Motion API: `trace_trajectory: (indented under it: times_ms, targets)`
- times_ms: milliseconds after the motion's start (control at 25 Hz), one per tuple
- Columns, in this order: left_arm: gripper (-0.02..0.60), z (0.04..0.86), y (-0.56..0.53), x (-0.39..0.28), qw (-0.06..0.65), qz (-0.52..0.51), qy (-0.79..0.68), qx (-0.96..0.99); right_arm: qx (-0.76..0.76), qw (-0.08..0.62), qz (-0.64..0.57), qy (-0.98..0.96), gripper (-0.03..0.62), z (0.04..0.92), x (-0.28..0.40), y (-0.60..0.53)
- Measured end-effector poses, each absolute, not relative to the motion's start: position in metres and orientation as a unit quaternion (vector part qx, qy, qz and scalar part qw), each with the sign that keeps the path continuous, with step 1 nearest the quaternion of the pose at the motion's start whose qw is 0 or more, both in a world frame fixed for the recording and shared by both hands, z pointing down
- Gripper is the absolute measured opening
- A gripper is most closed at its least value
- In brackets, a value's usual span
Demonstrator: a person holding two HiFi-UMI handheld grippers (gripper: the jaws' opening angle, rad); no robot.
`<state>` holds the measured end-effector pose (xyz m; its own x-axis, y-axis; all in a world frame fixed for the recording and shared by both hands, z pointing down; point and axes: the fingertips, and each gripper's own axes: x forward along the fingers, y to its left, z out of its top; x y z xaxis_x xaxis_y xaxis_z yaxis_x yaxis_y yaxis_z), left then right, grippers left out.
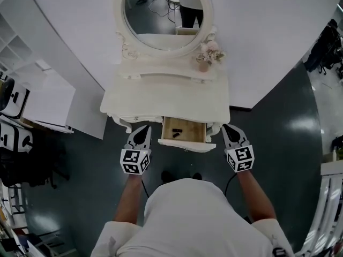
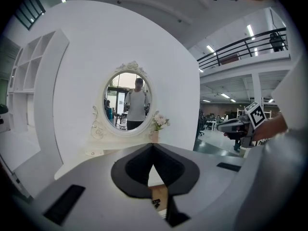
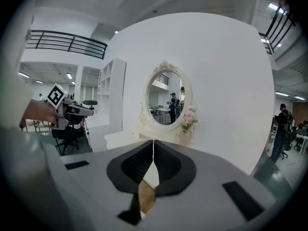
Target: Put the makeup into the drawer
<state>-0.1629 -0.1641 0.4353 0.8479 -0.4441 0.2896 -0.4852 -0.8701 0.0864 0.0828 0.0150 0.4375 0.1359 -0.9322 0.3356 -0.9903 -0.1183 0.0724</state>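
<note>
A white dressing table (image 1: 166, 98) stands against the wall with its middle drawer (image 1: 185, 142) pulled out. A small black makeup item (image 1: 177, 131) lies on the drawer's wooden bottom, and shows in the left gripper view as a dark speck (image 2: 155, 202) below the jaws. My left gripper (image 1: 142, 131) hangs just left of the drawer, shut with nothing in it. My right gripper (image 1: 229, 129) hangs just right of it, also shut and empty. In both gripper views the jaws meet in a closed line, left gripper (image 2: 153, 147), right gripper (image 3: 153, 146).
An oval mirror (image 1: 163, 15) and a small vase of pink flowers (image 1: 208, 54) stand on the table's back shelf. A white shelf unit (image 1: 51, 98) stands at the left, with black chairs (image 1: 13, 143) beyond. The floor (image 1: 278, 143) is dark grey.
</note>
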Motion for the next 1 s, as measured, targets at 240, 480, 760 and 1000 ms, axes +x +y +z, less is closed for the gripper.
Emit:
trace_trajectory:
  times_ms: [240,480,760,1000]
  targets:
    - [0.015,0.424,-0.176,-0.164,0.069,0.118,-0.234,0.963,0.751,0.129,0.081,-0.642,0.029,0.419,0.080,0.012]
    - [0.015,0.421,-0.180,-0.163,0.069,0.114,-0.233,0.963,0.756,0.123,0.080,-0.638,0.028,0.412,0.080,0.014]
    - [0.015,0.422,-0.178,-0.168,0.075,0.111,-0.235,0.963,0.757,0.120,0.082,-0.637,0.028,0.411,0.077,0.015]
    - [0.015,0.424,-0.177,-0.175,0.077,0.114,-0.238,0.962,0.758,0.116,0.084,-0.636,0.028,0.412,0.074,0.017]
